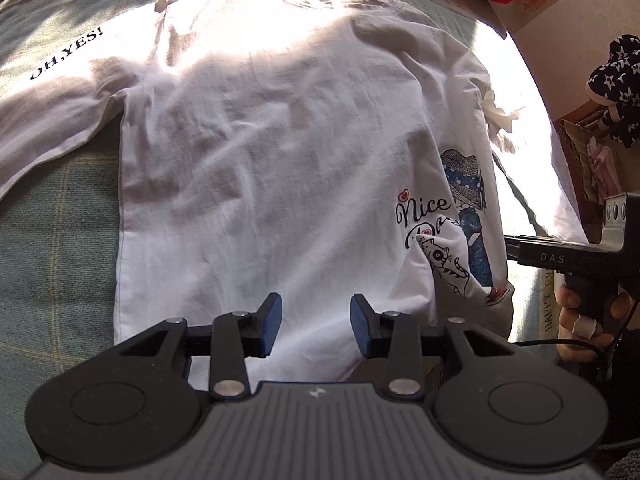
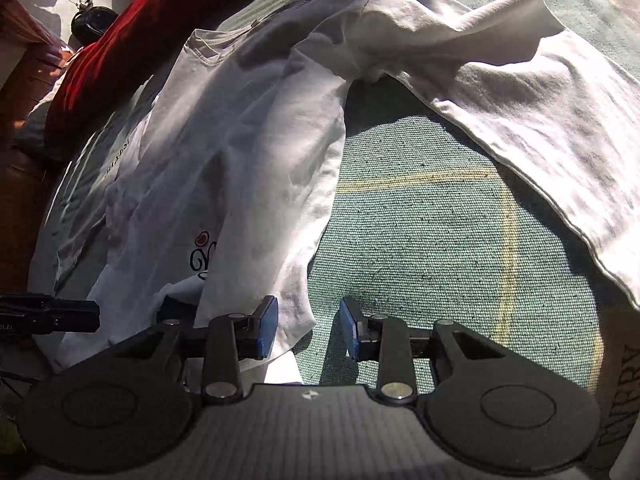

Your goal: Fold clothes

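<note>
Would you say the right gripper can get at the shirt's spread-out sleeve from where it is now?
Probably yes. The right gripper stands open above the green cover, with the sleeve lying flat ahead of it and nothing in between. The shirt body lies off to the other side.

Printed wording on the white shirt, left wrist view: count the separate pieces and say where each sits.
2. "OH,YES!" runs along the sleeve at upper left; "Nice" sits near the white shirt's right edge, beside the cartoon figure. A fold below "Nice" may hide more lettering.

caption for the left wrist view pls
Open left tongs hover over a white printed shirt spread on green cloth.
</note>
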`<state>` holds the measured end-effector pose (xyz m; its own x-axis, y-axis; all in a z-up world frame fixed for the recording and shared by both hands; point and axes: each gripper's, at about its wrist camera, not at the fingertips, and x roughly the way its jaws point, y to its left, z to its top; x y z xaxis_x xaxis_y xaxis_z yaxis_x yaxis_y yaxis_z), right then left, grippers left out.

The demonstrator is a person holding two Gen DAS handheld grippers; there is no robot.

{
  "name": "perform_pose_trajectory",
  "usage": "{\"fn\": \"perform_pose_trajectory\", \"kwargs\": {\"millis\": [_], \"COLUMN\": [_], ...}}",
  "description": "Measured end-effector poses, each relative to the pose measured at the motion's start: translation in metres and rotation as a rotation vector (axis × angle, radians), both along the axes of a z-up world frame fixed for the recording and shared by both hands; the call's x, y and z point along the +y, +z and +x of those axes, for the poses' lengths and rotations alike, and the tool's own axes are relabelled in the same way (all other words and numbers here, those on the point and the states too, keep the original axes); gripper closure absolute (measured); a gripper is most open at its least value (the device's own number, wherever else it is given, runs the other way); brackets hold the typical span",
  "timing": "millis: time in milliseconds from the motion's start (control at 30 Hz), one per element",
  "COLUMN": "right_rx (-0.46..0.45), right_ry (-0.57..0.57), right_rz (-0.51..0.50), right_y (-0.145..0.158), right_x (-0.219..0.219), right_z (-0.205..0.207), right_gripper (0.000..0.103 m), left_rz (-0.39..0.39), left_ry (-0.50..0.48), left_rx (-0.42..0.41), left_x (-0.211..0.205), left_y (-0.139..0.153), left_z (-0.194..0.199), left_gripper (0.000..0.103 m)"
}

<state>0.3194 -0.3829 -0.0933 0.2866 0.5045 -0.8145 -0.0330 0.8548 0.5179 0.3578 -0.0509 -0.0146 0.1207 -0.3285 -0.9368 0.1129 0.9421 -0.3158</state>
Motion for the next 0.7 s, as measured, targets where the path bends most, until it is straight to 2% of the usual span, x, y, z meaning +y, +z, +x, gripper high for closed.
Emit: {"fn": "perform_pose_trajectory", "kwargs": {"millis": [67, 133, 167, 200, 433, 600, 700], "right_rx": [-0.004, 0.011, 0.024, 0.029, 0.044, 0.015, 0.022], "right_ry": [0.011, 0.014, 0.012, 0.008, -0.037, -0.037, -0.041], "right_rz": [0.007, 0.012, 0.018, 0.013, -0.074, -0.199, -0.326], "right_y": [0.001, 0.004, 0.005, 0.010, 0.055, 0.096, 0.103], "right_x": [0.006, 0.007, 0.006, 0.003, -0.028, -0.050, -0.057], "right_z": [0.003, 0.004, 0.003, 0.000, -0.025, -0.039, -0.040], "right_gripper": [0.066, 0.076, 0.086, 0.091, 0.093, 0.094, 0.094], "left_rz": [-0.004, -0.010, -0.012, -0.012, -0.015, -0.023, -0.026], "left_ry": [0.005, 0.009, 0.012, 0.015, 0.033, 0.037, 0.050], "left_rx": [0.002, 0.001, 0.001, 0.001, 0.000, -0.013, -0.015], "left_x": [0.000, 0.001, 0.002, 0.003, 0.011, 0.013, 0.014], "left_y": [-0.001, 0.000, 0.000, 0.000, 0.003, 0.006, 0.006], "left_z": [-0.001, -0.002, -0.003, -0.003, -0.005, -0.006, -0.007], "left_gripper": [0.066, 0.065, 0.064, 0.064, 0.064, 0.064, 0.064]}}
